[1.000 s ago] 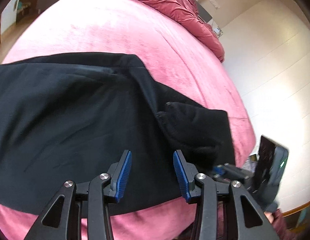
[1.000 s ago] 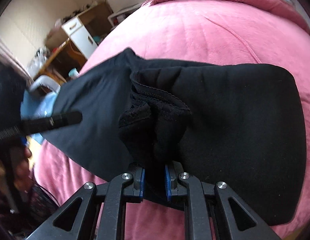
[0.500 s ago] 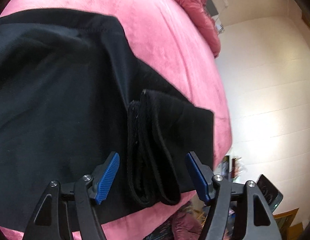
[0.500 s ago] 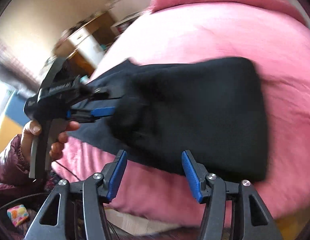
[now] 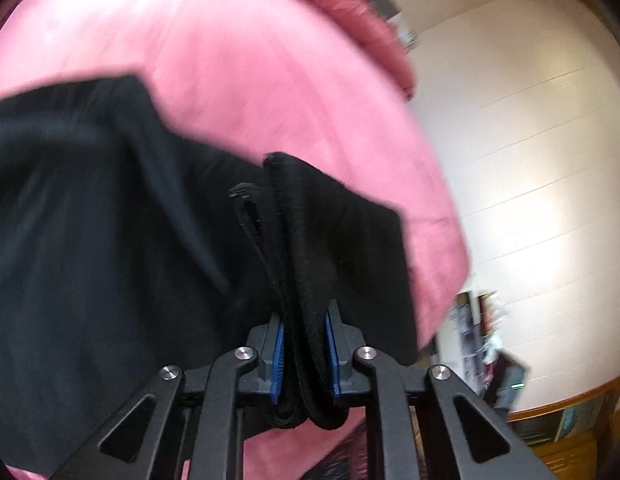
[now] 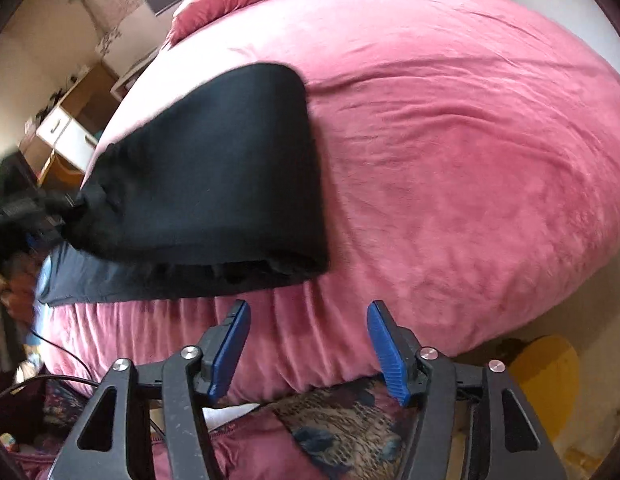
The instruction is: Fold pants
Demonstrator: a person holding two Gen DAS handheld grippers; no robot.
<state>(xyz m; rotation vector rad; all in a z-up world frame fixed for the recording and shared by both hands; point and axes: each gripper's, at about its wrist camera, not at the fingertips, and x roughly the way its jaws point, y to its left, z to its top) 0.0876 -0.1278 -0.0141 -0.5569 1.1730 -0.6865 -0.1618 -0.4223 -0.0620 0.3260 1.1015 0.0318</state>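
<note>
One claw (image 5: 304,354) pinching pants (image 5: 110,240); other (image 6: 310,346) apart.

Folded pants (image 6: 214,168) on the bed (image 6: 449,160) — left half, near its front edge, fold end rightward.

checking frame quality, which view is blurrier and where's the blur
Left wrist view: pants and bed smeared by motion, left tongs sharp. Right wrist view: mostly crisp, blur only at the far left edge; fisheye bends both.
</note>
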